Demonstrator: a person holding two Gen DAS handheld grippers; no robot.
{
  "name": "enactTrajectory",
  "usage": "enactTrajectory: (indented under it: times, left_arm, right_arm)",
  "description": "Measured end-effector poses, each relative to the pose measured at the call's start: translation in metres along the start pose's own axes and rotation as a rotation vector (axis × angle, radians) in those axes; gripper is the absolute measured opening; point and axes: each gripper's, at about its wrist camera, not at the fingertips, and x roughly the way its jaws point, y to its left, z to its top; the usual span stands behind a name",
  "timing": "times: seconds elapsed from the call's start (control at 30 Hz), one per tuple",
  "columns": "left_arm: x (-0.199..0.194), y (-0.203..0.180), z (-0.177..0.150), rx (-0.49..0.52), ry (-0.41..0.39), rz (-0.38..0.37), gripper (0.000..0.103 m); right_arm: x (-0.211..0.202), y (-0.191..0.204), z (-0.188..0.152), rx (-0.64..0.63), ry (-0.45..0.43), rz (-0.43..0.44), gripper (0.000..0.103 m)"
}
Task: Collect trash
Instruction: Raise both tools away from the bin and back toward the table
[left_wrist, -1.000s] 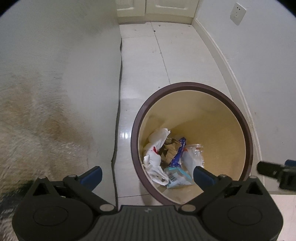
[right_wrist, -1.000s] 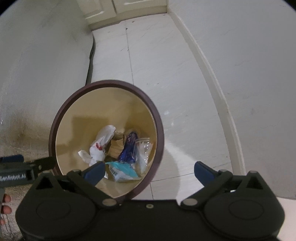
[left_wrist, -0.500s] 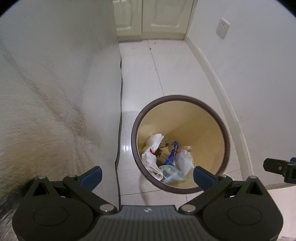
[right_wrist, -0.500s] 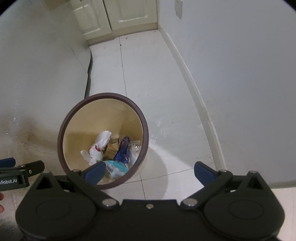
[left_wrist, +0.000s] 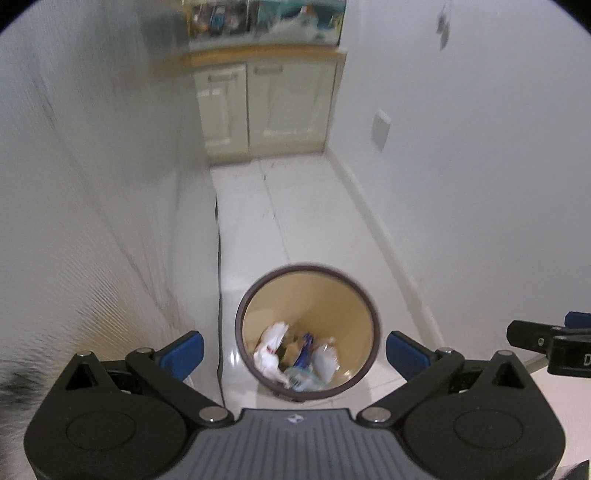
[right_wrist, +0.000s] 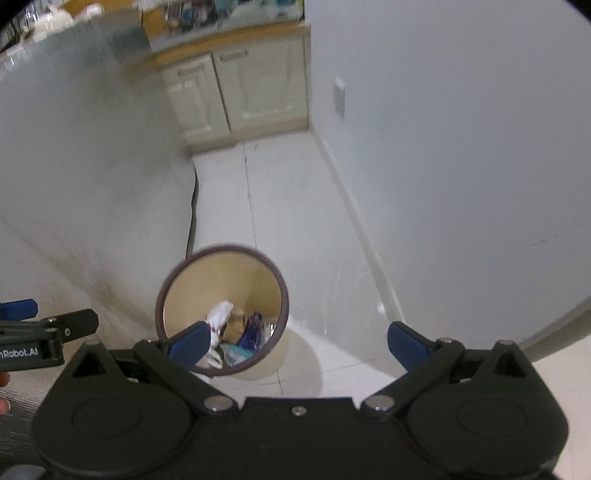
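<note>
Trash (left_wrist: 295, 356) in bin (left_wrist: 364, 295), "Robot.AI" claw (right_wrist: 22, 314)

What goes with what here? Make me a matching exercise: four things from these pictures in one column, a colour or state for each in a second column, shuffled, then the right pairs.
Things
1. trash bin
2. left gripper
3. cabinet doors
4. crumpled wrapper

Colours or states
A. closed, cream
B. white with a red mark, lying in the bin
C. dark brown rim, tan inside
D. open, holding nothing

Pairs: 1-C, 2-D, 3-A, 4-B
</note>
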Motion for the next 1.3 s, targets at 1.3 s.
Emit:
enactTrajectory:
  times: [1.3]
  left_arm:
    - [-0.343, 0.103, 0.074, 0.064, -0.637, 0.126, 0.103]
  right_arm:
    - [-0.303, 0.130, 0.097, -0.119, -0.581, 0.199, 0.103]
